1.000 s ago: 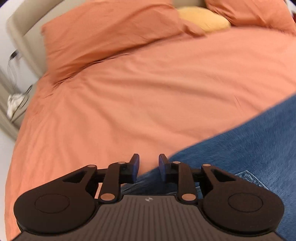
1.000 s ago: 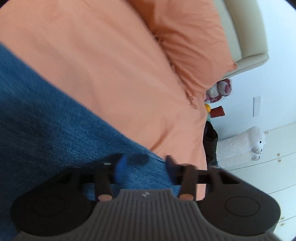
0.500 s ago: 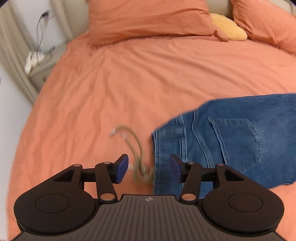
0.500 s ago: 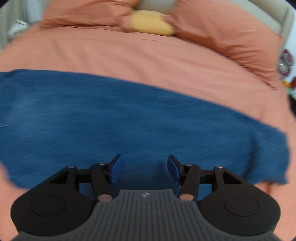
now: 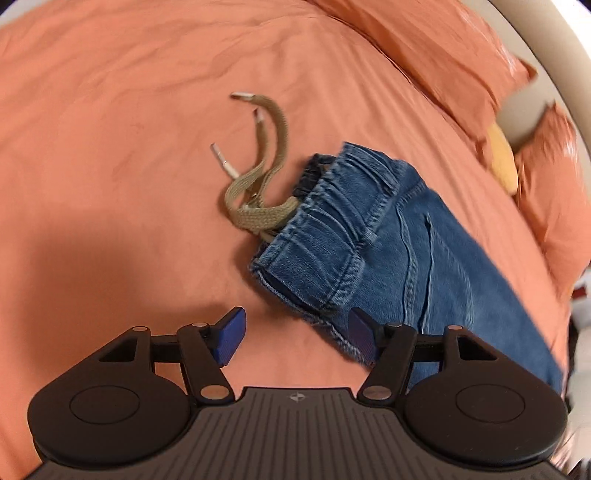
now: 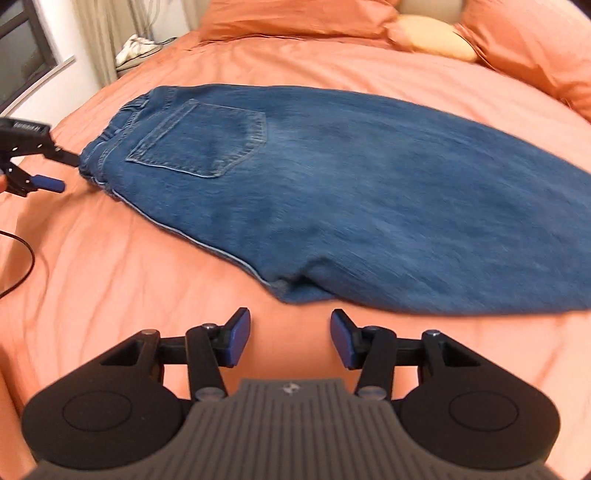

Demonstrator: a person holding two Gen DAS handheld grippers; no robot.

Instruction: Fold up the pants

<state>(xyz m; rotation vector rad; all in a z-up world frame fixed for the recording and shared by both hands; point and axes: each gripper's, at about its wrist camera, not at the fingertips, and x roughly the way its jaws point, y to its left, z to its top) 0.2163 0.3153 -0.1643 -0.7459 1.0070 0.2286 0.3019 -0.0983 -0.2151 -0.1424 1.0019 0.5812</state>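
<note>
Blue jeans (image 6: 369,184) lie flat (back pocket up).

The pants (image 6: 351,192) are lying flat across the middle of the bed (image 6: 129,277), waistband towards its left edge. The drawstring (image 5: 258,177) is trailing off the waistband onto the bed, and pillows (image 6: 295,18) are sitting along the head edge behind.

The left gripper (image 5: 295,334) is matte black, with two round housings, a ribbed grey plate with a small cross mark, slim link arms with copper-coloured rivets, and blue pads (image 5: 229,339). The right gripper (image 6: 290,339) has the same black build and ribbed plate, but duller grey rivets and blue fingertips (image 6: 236,341). A thin black cable (image 6: 22,258) loops beneath the left one.
</note>
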